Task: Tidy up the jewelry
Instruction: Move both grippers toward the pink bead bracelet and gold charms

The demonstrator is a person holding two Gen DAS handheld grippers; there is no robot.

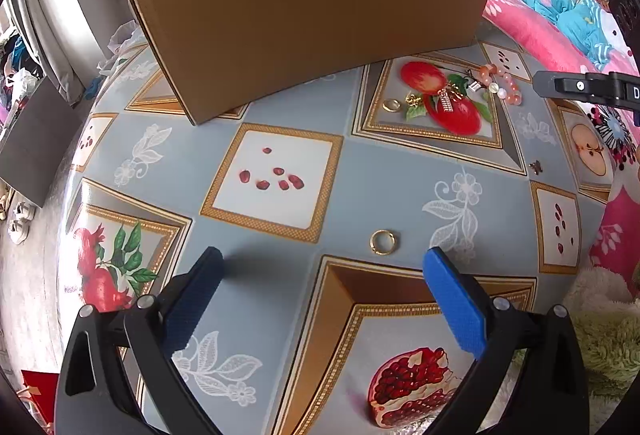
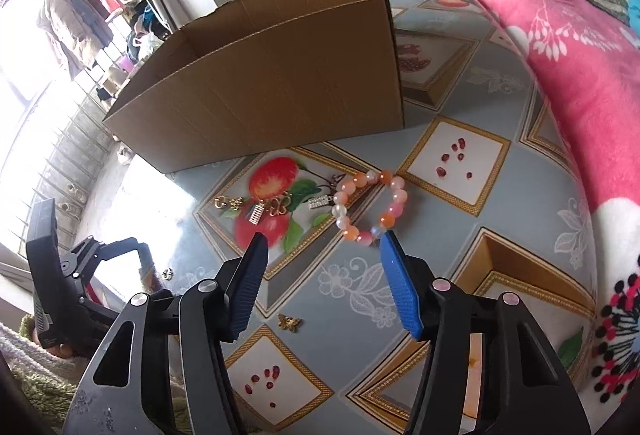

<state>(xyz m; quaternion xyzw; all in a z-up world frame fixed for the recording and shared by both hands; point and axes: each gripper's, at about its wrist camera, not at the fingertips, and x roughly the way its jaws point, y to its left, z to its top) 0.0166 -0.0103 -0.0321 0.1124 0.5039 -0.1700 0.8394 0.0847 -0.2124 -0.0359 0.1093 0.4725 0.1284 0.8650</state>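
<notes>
Both hand-held grippers are seen spread wide and empty: the left hand-held gripper (image 1: 322, 261) is held over a patterned worktop (image 1: 360, 163), with one gold ring (image 1: 383, 241) lying just beyond its fingertips. A cardboard box (image 1: 304, 15) is set at the worktop's far side. Near the box, a second gold ring (image 1: 391, 104), gold charms (image 1: 444, 97) and a beaded bracelet (image 1: 506, 85) are clustered. From the right hand-held gripper (image 2: 324, 245), the open box interior and a butterfly charm (image 2: 289, 322) are shown more clearly; the bracelet lies just ahead. A pink blanket (image 2: 580, 75) borders the worktop.
</notes>
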